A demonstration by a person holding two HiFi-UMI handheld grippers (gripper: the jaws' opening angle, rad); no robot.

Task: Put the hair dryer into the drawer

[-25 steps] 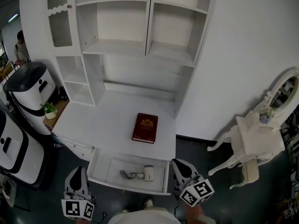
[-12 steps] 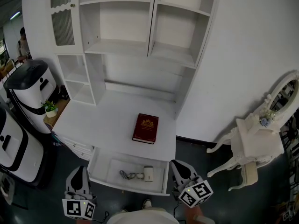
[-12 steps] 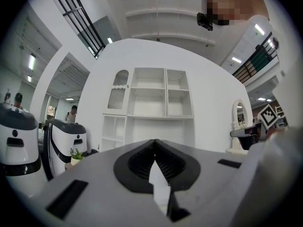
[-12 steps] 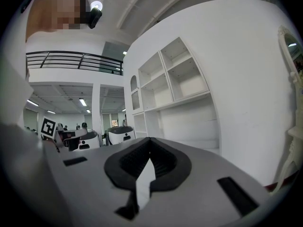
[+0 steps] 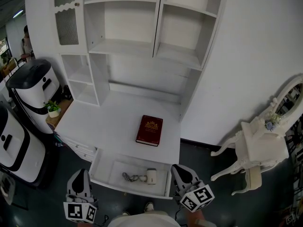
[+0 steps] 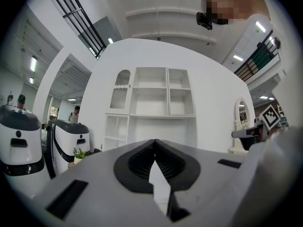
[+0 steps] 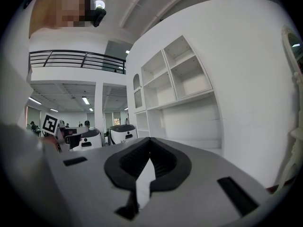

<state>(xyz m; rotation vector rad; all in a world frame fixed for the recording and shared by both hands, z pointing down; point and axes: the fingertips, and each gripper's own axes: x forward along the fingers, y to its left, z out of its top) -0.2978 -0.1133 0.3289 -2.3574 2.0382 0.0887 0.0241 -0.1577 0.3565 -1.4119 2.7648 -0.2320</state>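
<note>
I see hair dryer (image 5: 151, 175) lying in open drawer (image 5: 110, 170), lower centre, cord (image 5: 131, 177) at its left | long axis up-down in frame, nozzle end unclear | left tongs (image 5: 79, 174) closed, empty | right tongs (image 5: 179, 168) closed, empty

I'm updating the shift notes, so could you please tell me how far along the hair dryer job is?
Done: the hair dryer, with its cord, lies inside the open drawer. In hand: nothing; the left gripper and right gripper are both shut and empty, near the drawer's front corners. Left: likely only pushing the drawer closed, if wanted.
</note>
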